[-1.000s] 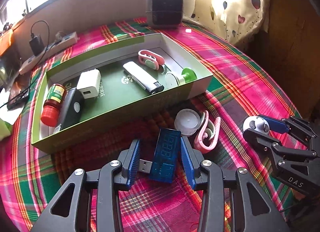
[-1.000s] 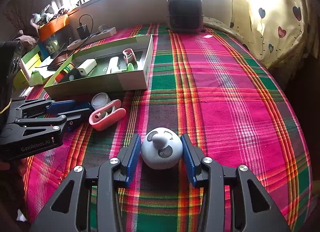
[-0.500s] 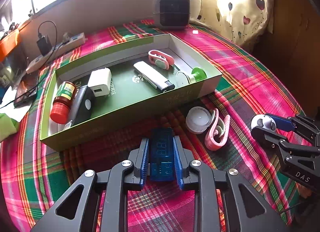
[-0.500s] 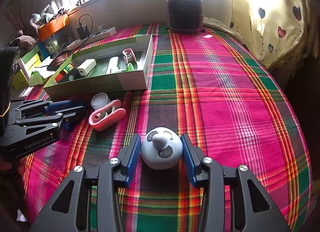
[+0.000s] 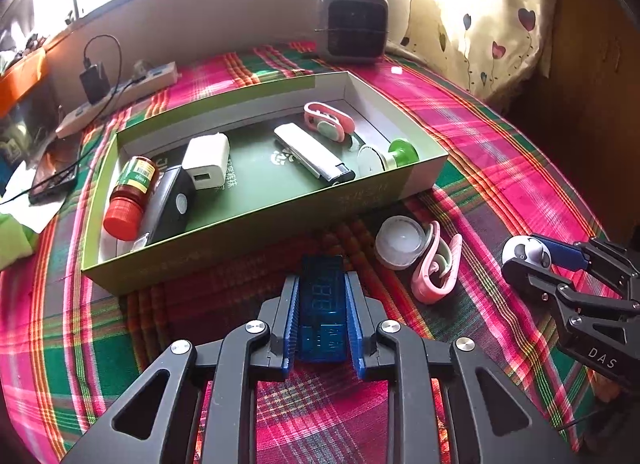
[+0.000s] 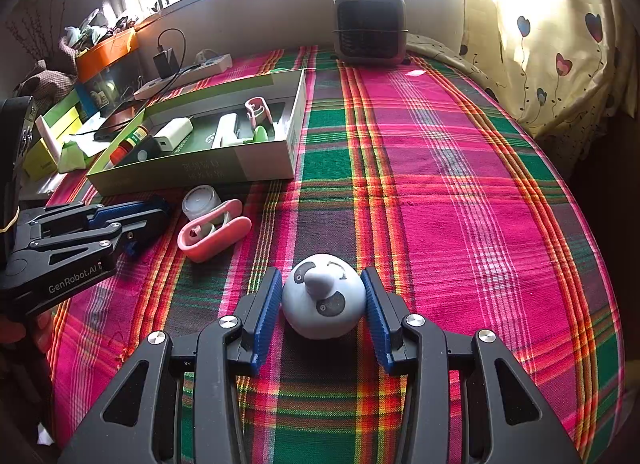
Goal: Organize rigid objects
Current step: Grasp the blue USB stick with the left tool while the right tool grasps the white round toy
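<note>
My left gripper point(image 5: 322, 292) is shut on a blue USB tester point(image 5: 322, 296), just in front of the green box point(image 5: 256, 224). My right gripper point(image 6: 323, 292) is shut on a white round toy with a face point(image 6: 323, 300) over the plaid cloth; it also shows in the left wrist view point(image 5: 532, 260). A white round cap point(image 5: 400, 242) and a pink clip point(image 5: 438, 270) lie on the cloth between the grippers. The box holds a red-capped bottle point(image 5: 130, 192), a black device point(image 5: 170, 204), a white charger point(image 5: 206, 160), a white lighter point(image 5: 312, 158), a pink clip point(image 5: 328, 122) and a green-and-white spool point(image 5: 388, 156).
A small dark heater point(image 5: 352, 30) stands at the back by the wall. A power strip with a plugged charger point(image 5: 116, 100) and a phone point(image 5: 54, 180) lie at the back left. A heart-print curtain point(image 6: 560, 44) hangs on the right.
My left gripper closed on the blue USB tester, straightened it between the fingers and moved it closer to the box. The right gripper has kept hold of the white toy without moving.
</note>
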`<control>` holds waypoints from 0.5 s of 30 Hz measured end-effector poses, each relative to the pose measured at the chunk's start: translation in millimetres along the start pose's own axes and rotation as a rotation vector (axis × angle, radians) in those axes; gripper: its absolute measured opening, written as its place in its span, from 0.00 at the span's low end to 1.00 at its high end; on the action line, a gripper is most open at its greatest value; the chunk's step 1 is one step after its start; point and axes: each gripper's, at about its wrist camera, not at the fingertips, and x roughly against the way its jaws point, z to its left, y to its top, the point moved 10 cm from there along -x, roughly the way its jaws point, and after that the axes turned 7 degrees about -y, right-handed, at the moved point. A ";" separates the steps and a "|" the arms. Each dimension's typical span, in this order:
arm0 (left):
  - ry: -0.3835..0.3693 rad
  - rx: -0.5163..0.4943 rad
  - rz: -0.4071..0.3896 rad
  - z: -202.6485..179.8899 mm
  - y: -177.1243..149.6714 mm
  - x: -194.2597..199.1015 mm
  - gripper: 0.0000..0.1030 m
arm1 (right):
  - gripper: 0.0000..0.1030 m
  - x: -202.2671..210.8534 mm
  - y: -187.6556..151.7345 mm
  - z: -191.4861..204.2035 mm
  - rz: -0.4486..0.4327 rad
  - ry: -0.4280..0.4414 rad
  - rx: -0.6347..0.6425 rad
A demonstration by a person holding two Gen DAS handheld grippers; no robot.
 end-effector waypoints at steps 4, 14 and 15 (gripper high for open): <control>-0.003 0.006 -0.001 0.9 0.0 0.4 0.20 | 0.41 0.0 0.0 0.0 0.000 0.000 0.000; -0.002 0.014 -0.001 2.9 -0.2 2.0 0.20 | 0.41 0.1 0.1 -0.2 0.000 0.000 -0.002; -0.001 0.017 -0.001 3.8 -0.3 2.3 0.20 | 0.41 -0.1 0.0 -0.4 0.000 -0.001 -0.004</control>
